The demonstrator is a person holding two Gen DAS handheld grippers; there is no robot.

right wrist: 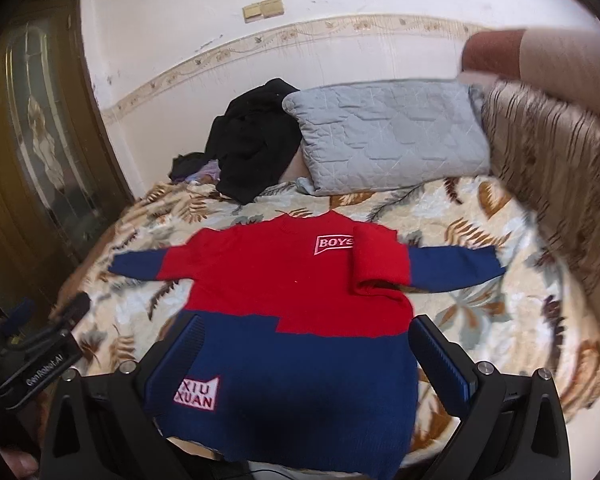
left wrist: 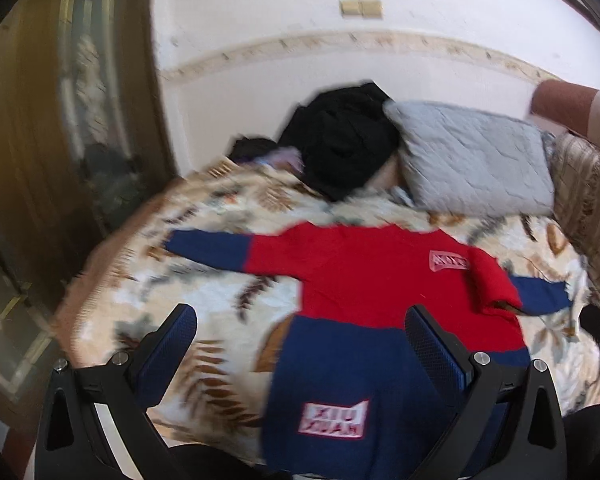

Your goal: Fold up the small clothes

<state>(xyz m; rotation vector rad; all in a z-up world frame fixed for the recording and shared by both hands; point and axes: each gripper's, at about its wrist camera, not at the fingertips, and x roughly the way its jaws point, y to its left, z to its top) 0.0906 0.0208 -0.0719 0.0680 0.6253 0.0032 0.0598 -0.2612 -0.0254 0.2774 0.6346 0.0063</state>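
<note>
Holding position: I keep both tools above the near hem of the sweater (right wrist: 284,320), ready for the first real fold.
Left tool (left wrist: 300,332): released, fingers spread wide, nothing between them; it hangs over the navy lower panel and the bedspread to its left.
Right tool (right wrist: 306,340): released too, fingers set either side of the navy hem, not touching it as far as I can tell.
Sweater placement: spread flat, front up, in the middle of the bed (right wrist: 480,280), collar away from me, hem nearest; I judge it laid out this way so the sides can be brought in evenly.
Right shoulder: a red flap is turned over onto the chest beside the "BOYS" patch.
Sleeves: two, both navy, stretched outward to either side.
Patches: two, one on the chest, one near the hem.
Sweaters to fold: one.
Black clothes (right wrist: 252,140): one heap at the head of the bed, well apart.
Pillow (right wrist: 388,136): one grey quilted, beside that heap.
Tools: two, both empty.
</note>
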